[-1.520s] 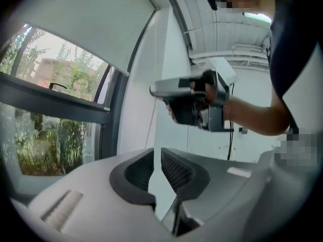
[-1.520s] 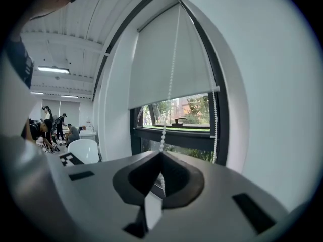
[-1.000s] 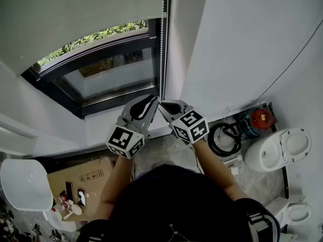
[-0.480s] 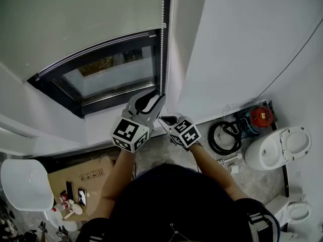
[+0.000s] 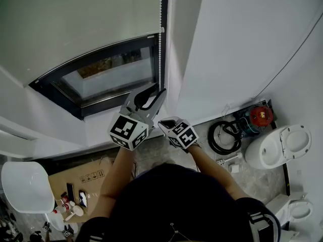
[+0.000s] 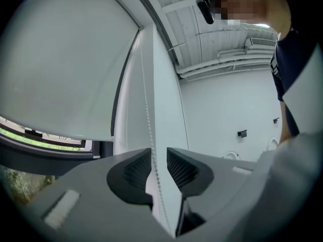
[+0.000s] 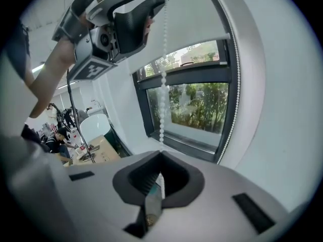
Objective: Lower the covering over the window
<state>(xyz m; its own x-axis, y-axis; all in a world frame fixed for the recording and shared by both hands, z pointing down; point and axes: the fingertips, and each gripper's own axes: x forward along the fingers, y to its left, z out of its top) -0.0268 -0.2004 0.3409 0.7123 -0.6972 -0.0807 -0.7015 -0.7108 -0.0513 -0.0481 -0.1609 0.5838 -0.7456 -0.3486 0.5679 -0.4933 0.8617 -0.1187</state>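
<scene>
head view, looking steeply down: nearest the person's dark torso (image 5: 171, 205), the right gripper (image 5: 162, 122) has its jaws pressed together on the white bead chain (image 5: 160, 59). in the right gripper view the chain runs straight down into the closed jaws. just above it on the same chain, the left gripper (image 5: 154, 92) points level, with its jaws a little apart and just now opening. in the left gripper view the chain hangs in the gap between the ribbed pads (image 6: 137, 169), not clamped. beyond, the chain climbs along the right edge of the window (image 5: 111, 74). the pale roller blind (image 5: 75, 24) covers the window's upper part. its bottom edge sits above the dark lower frame (image 5: 118, 99), and glass and greenery (image 7: 202, 100) show below it.
</scene>
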